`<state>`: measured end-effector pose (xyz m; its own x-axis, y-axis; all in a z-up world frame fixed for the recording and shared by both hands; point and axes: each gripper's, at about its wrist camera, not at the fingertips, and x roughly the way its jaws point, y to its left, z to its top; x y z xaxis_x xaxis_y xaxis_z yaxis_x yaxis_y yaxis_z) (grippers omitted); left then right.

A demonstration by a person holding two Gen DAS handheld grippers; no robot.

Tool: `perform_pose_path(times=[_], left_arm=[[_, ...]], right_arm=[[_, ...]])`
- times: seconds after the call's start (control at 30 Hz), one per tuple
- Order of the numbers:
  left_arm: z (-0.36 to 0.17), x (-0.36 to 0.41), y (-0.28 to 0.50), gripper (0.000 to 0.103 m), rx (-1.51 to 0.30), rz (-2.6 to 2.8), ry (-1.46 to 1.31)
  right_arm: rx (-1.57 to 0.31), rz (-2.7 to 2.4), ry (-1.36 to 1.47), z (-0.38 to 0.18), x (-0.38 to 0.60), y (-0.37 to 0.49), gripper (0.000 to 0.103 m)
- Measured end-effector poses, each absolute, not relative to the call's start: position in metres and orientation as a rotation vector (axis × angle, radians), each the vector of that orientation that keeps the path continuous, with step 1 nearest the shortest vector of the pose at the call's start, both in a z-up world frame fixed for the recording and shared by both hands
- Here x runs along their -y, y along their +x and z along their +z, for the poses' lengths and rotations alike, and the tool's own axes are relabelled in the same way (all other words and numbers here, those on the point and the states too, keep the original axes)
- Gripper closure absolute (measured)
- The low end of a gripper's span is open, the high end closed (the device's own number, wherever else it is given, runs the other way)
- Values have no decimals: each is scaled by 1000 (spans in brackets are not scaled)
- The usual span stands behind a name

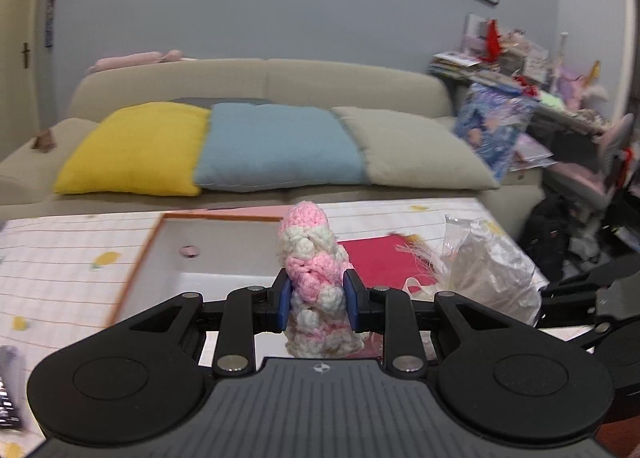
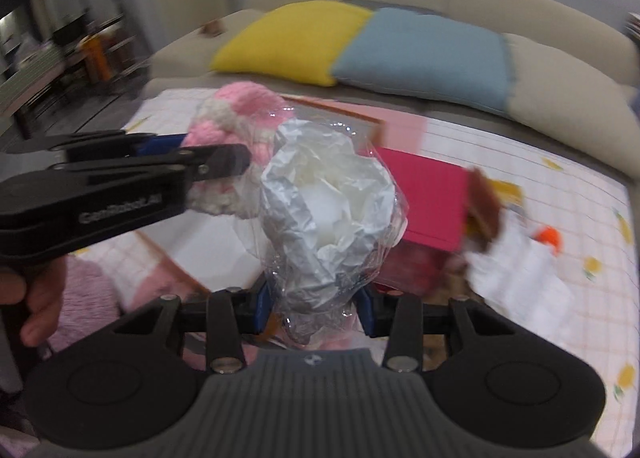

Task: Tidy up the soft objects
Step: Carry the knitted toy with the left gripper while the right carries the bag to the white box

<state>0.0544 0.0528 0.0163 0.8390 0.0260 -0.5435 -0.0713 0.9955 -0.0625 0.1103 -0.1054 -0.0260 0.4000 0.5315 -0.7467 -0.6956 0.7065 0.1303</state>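
Left tongs (image 1: 316, 304) clamped on pink-and-white crochet piece (image 1: 314, 278), long axis upright, lifted above counter (image 1: 68, 278). Right tongs (image 2: 314, 312) closed on clear bag of crumpled white stuffing (image 2: 326, 209), also held up (bag partly overlaps crochet piece in right view). White open box (image 1: 200, 270) with orange rim lies ahead and left of left tongs, toward far left part of counter; left hand nearer it. Red box (image 1: 378, 260) just right of crochet piece. Judged next: crochet piece into open box
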Motion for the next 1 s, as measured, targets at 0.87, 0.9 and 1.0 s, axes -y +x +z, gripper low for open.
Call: perform_pose_path(times=[0.87, 0.9, 1.0], left_arm=[[-43, -136, 82, 73, -884, 86, -60], [-46, -137, 84, 73, -894, 93, -55], [-53, -141, 92, 73, -937, 98, -40]], right_arm=[[-1323, 858, -372, -71, -27, 182, 63], [-1348, 849, -345, -75, -27, 185, 63], [-1425, 826, -282, -86, -28, 189, 63]])
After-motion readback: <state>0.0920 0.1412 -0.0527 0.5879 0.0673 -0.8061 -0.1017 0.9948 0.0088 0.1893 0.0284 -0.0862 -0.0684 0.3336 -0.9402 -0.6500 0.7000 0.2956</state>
